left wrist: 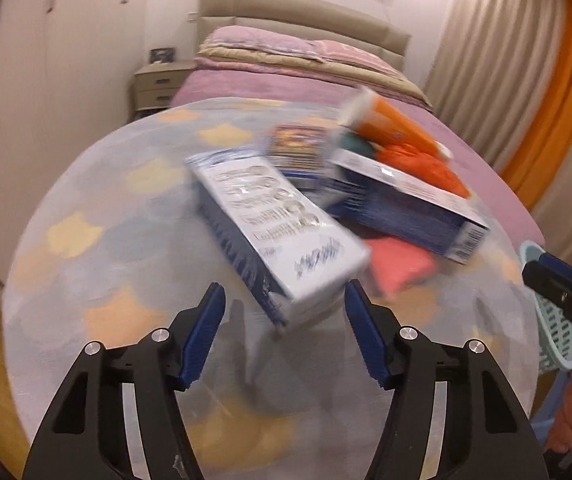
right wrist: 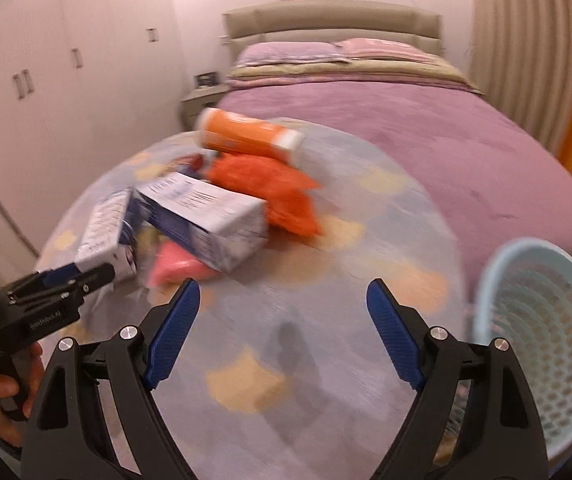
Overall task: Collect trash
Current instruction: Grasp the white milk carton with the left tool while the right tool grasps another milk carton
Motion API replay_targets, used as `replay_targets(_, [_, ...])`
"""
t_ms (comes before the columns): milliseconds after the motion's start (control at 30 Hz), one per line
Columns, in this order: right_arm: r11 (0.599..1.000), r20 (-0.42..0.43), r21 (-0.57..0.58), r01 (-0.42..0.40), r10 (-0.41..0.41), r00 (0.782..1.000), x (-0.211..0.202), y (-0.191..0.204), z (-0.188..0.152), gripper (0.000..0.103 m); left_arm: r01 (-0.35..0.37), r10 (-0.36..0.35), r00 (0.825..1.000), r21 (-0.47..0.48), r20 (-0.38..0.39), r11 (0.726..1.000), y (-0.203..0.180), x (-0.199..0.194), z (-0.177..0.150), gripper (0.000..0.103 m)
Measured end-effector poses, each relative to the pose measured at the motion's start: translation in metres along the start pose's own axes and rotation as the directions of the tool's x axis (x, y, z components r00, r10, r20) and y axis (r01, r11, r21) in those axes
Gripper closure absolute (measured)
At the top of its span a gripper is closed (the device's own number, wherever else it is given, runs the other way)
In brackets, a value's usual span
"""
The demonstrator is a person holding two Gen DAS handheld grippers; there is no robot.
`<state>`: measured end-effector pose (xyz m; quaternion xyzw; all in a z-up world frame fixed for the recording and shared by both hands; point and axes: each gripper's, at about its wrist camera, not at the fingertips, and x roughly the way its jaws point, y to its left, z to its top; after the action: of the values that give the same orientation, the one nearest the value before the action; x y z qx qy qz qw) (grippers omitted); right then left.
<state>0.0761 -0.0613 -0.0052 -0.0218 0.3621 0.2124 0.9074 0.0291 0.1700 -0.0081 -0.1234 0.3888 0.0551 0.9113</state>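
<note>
Two blue-white cartons: near carton long axis runs near-right to far-left, between released left tool. Right tool released, empty.

Purple bed, white wardrobes, curtains

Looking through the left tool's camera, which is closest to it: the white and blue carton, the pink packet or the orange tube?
1. White and blue carton, just ahead of the left tool.
2. Pink packet, right of it.
3. Orange tube, farthest back.
</note>
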Motion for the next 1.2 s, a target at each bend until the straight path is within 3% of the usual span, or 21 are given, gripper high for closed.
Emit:
replay_targets(167, [0.991,0.002,-0.045,-0.125,0.126,0.992,0.022,0.018,0.024,0.022,0.03,-0.03,1.0,-0.049,0.007,0.998,0.035,-0.017,0.0,0.043])
replay_targets(267, [0.984,0.006,-0.088,-0.153,0.154,0.988,0.033,0.025,0.038,0.022,0.112,-0.11,0.994,-0.077,0.025,0.991,0.042,-0.027,0.007,0.029])
replay_targets(300, [0.983,-0.002,-0.096,-0.156,0.156,0.988,0.037,0.026,0.042,0.022,0.127,-0.125,0.992,-0.085,0.03,0.988,0.04,-0.027,0.01,0.02])
replay_targets(400, [0.98,-0.042,-0.105,-0.167,0.163,0.986,0.056,0.027,0.053,0.022,0.174,-0.174,0.985,-0.108,0.01,0.979,0.029,-0.014,0.025,0.016])
replay_targets(467, [0.971,-0.092,-0.084,-0.222,0.214,0.973,0.07,0.023,0.057,0.022,0.133,-0.138,0.99,-0.134,-0.031,0.982,0.02,0.005,0.034,0.016])
replay_targets(600, [0.965,-0.128,-0.109,-0.238,0.224,0.966,0.08,0.023,0.054,0.022,0.07,-0.084,0.993,-0.154,-0.085,0.986,0.014,0.032,0.042,0.016])
replay_targets(700, [0.96,-0.151,-0.121,-0.252,0.234,0.96,0.087,0.024,0.053,0.022,0.013,-0.026,0.994,-0.116,-0.11,0.993,0.008,0.047,0.042,0.017])
replay_targets(833, [0.961,-0.154,-0.101,-0.259,0.242,0.958,0.098,0.027,0.056,0.022,-0.007,-0.004,0.993,-0.097,-0.119,0.995,0.006,0.053,0.041,0.019])
replay_targets(933, [0.956,-0.164,-0.091,-0.278,0.261,0.951,0.101,0.028,0.057,0.022,-0.029,0.019,0.993,-0.082,-0.118,0.996,0.008,0.049,0.04,0.027])
replay_targets(1067, [0.939,-0.157,-0.046,-0.34,0.329,0.931,0.089,0.026,0.049,0.028,-0.013,0.004,0.994,-0.079,-0.109,0.997,0.015,0.037,0.033,0.032])
replay_targets(1200, [0.918,-0.151,-0.02,-0.397,0.39,0.908,0.073,0.032,0.042,0.031,0.001,-0.01,0.996,-0.096,-0.087,0.995,0.025,0.021,0.024,0.044])
